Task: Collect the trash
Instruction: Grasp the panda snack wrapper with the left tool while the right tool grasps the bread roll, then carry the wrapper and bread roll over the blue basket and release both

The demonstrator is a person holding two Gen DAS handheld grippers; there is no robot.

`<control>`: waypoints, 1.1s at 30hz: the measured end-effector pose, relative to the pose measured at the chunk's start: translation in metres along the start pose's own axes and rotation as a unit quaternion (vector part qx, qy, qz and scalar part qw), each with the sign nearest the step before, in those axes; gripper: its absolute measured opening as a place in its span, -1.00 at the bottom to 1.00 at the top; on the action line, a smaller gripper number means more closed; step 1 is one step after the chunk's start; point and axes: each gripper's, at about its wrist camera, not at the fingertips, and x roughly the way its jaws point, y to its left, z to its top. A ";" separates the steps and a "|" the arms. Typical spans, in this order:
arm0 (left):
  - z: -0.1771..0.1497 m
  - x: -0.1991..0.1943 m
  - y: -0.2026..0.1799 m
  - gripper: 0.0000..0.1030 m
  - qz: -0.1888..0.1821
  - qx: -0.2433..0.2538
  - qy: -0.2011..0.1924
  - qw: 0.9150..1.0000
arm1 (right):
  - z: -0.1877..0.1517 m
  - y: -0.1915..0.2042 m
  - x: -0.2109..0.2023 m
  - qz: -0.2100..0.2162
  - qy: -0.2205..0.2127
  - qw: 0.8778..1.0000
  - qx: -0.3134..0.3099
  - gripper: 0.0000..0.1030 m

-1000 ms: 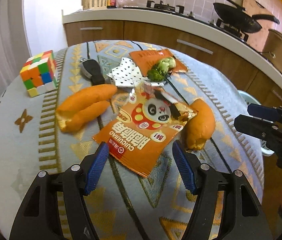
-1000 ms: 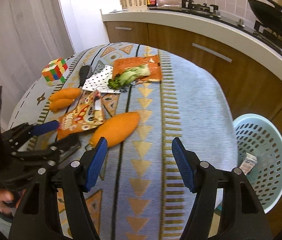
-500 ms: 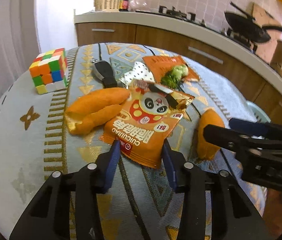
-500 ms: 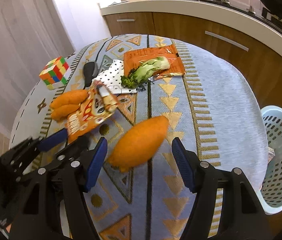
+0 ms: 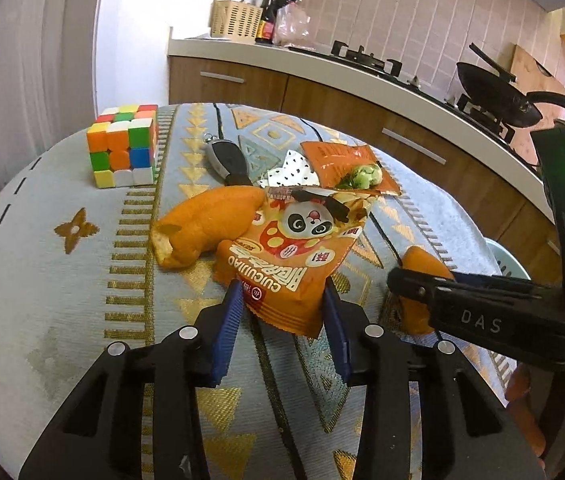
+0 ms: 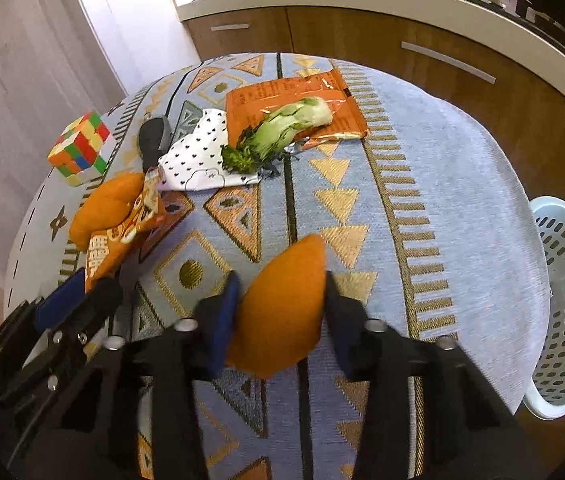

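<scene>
Left wrist: left gripper pinches snack bag; right gripper clamps peel. Next I carry both to basket, frame right.

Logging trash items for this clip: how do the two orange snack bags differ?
The panda bag is puffed, printed side up, its near end between the left gripper fingers. The far bag lies flat, back side up, with a green vegetable on it, untouched. Both are orange and opened.
</scene>
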 end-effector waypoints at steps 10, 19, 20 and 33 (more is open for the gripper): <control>0.001 -0.009 0.000 -0.33 -0.013 -0.004 -0.016 1.000 | -0.008 0.002 -0.028 0.012 -0.028 0.999 -0.025 -0.63; 0.011 -0.023 -0.017 -0.51 -0.077 -0.019 -0.025 0.997 | -0.001 -0.023 -0.076 0.004 -0.081 0.997 -0.014 -0.63; 0.014 -0.028 -0.024 -0.51 -0.082 -0.013 -0.031 0.996 | -0.001 -0.027 -0.082 0.004 -0.087 0.996 -0.011 -0.64; 0.034 -0.046 -0.093 -0.51 -0.119 0.047 -0.056 0.990 | 0.003 -0.095 -0.139 -0.010 -0.147 0.988 0.046 -0.64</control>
